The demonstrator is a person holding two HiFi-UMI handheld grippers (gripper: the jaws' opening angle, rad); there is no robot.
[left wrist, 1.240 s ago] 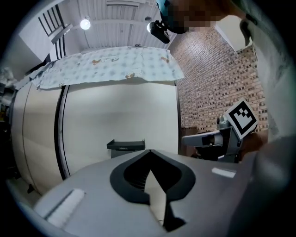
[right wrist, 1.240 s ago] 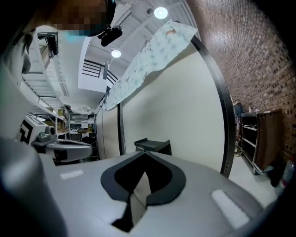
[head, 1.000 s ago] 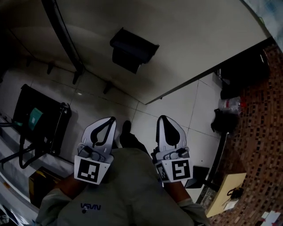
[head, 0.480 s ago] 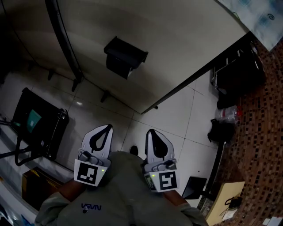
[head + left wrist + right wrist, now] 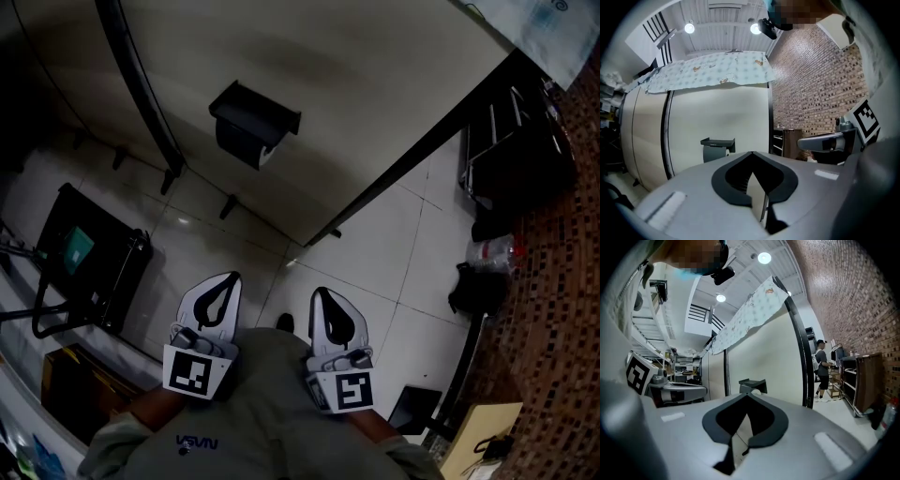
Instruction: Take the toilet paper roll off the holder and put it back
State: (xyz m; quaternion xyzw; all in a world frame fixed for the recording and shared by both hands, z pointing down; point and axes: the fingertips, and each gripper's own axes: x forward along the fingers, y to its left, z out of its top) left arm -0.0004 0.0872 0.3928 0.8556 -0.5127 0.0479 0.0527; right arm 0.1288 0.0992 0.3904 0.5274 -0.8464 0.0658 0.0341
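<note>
Pale wall panel (image 5: 375, 84) and white floor tiles (image 5: 394, 244) fill the head view, where one black holder (image 5: 253, 111) hangs on the panel well ahead of both tongs, nearer the left pair's line. The toilet paper roll (image 5: 266, 154) sits under its lid, only a light edge showing. The left tongs (image 5: 228, 277) and right tongs (image 5: 320, 293) lie side by side, close to the person's body, pointing forward about level, each with one marker cube at its rear. A black cart (image 5: 89, 253) stands off to the left of the left tongs. The left gripper view adds what the head view lacks: a patterned cloth (image 5: 708, 70) draped over the panel top, two ceiling lights (image 5: 689, 28), and a brick wall (image 5: 820, 84) to the right. Its jaws are pressed together with nothing between them, and holder and roll sit straight ahead beyond the tips. The right gripper view alone shows one person (image 5: 821, 366) standing far off past the panel's edge, right of the tongs. These jaws are likewise pressed together and empty, the holder well beyond them.
</note>
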